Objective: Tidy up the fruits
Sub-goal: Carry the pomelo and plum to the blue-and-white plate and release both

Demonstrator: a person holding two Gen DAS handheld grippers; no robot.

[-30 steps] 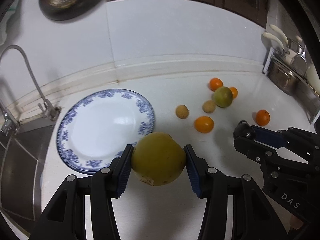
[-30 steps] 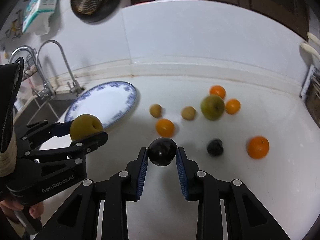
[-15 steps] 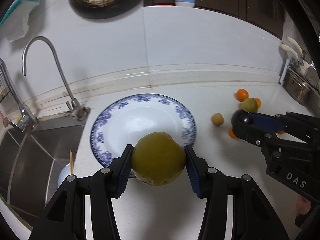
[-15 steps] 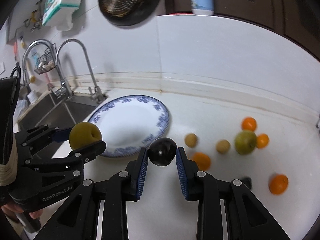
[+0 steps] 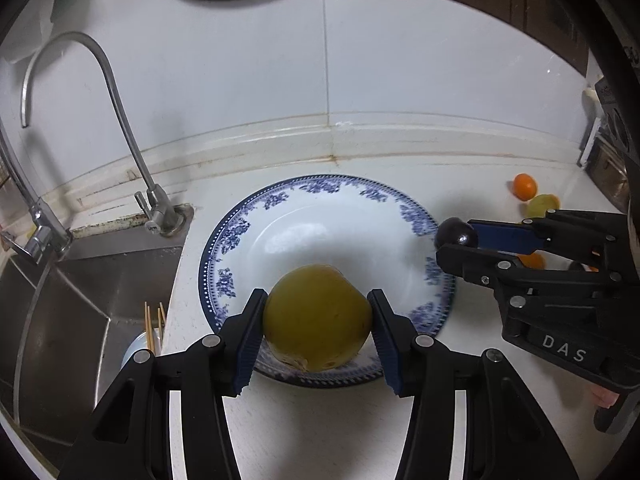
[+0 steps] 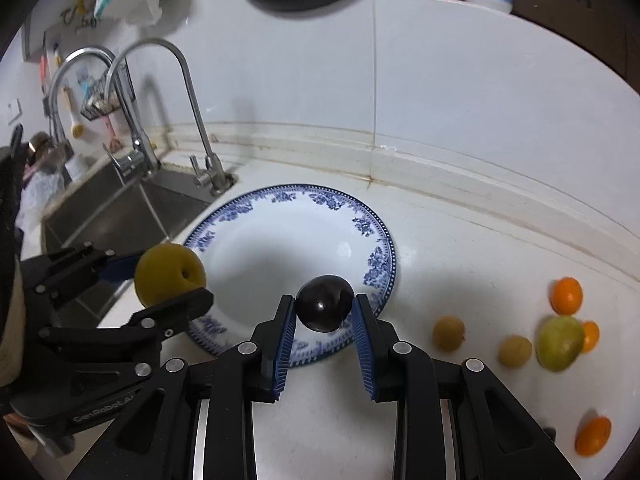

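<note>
Counter (image 6: 460, 264) | left gripper (image 5: 316, 316) clamps pear (image 5: 316, 316) over plate (image 5: 320, 208) rim | right gripper (image 6: 324, 308) clamps plum (image 6: 324, 308)

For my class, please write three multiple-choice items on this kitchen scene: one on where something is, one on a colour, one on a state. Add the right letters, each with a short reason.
1. Where is the blue-patterned plate?
A. in the sink
B. on the white counter beside the sink
C. hung on the wall

2. What colour is the fruit in the right gripper?
A. dark purple, almost black
B. bright orange
C. white

3. What is the state of the left gripper?
A. open, holding nothing
B. shut on a yellow-green pear
C. shut on the plate rim

Answers:
1 B: the plate lies flat on the counter, next to the sink.
2 A: the dark plum between its fingers is glossy purple-black.
3 B: its pads press both sides of the yellow-green pear, held over the plate.
</note>
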